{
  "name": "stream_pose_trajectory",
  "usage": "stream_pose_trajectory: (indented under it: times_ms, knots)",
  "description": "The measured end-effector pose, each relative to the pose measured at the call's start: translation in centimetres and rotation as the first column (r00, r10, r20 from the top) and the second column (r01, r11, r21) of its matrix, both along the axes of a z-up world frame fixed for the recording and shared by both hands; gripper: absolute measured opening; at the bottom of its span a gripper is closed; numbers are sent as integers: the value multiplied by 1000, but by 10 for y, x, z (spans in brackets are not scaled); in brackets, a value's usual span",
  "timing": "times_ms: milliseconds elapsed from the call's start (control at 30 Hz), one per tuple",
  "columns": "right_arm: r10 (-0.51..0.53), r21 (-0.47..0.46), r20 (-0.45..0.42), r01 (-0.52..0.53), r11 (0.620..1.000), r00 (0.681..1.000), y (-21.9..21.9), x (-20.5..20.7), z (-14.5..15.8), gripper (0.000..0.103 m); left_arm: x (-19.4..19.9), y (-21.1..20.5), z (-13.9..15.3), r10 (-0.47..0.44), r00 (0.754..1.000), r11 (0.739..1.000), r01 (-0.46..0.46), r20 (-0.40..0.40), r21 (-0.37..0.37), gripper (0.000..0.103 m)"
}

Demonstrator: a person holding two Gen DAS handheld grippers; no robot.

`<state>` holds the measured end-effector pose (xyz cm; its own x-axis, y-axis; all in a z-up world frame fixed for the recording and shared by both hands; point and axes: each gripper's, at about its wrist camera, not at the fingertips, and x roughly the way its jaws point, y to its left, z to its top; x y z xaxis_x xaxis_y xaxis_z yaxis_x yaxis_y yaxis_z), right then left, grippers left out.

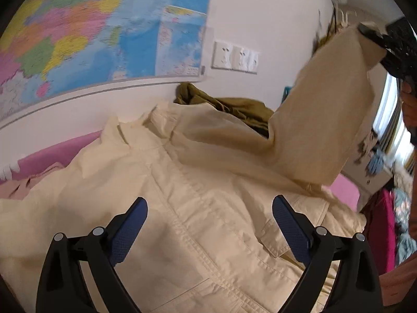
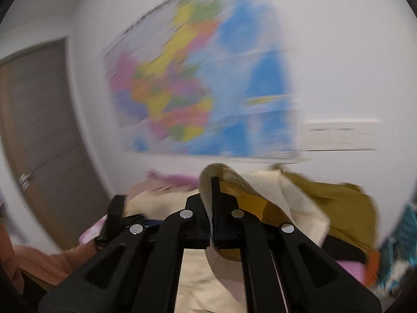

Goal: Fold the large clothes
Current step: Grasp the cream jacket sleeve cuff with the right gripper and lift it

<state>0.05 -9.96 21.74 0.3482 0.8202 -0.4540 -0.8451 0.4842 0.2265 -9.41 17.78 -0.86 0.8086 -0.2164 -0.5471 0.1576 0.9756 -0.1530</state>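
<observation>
A large cream jacket (image 1: 208,208) lies spread on a pink bed, its collar toward the wall. My left gripper (image 1: 210,200) hovers open just above the jacket's front, with nothing between its blue pads. One cream sleeve (image 1: 325,104) is lifted high off the bed at the right. At the upper right of the left wrist view, my right gripper (image 1: 375,36) holds that sleeve by its end. In the blurred right wrist view the right gripper (image 2: 209,190) is shut on the sleeve's cuff (image 2: 229,177), which wraps around the finger on the right.
An olive garment (image 1: 234,107) is bunched against the wall behind the jacket. The pink bed sheet (image 1: 52,154) shows at the left. A wall map (image 1: 104,26) and sockets (image 1: 234,57) are behind. Colourful clothes (image 1: 398,221) pile at the right; a door (image 2: 39,130) stands at the left.
</observation>
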Motion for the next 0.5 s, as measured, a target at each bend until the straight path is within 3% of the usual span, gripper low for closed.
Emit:
stream_pose_trajectory:
  times_ms: [133, 233, 400, 467, 500]
  knots:
    - [178, -77, -79, -184, 980, 981, 97, -3, -41, 2, -21, 20, 1, 30, 999, 999, -29, 33, -28, 94]
    - [254, -135, -171, -278, 951, 952, 159, -7, -91, 2, -41, 37, -2, 34, 999, 998, -32, 42, -56, 96]
    - [243, -237, -285, -314, 920, 927, 218, 0, -171, 2, -52, 54, -16, 62, 998, 997, -62, -2, -50, 96]
    - [215, -265, -341, -313, 912, 915, 226, 5, -202, 8, -50, 58, -22, 77, 997, 996, -78, -28, -45, 96]
    - [203, -268, -369, -313, 911, 907, 227, 9, -209, 24, -48, 60, -25, 81, 996, 995, -83, -45, -48, 96]
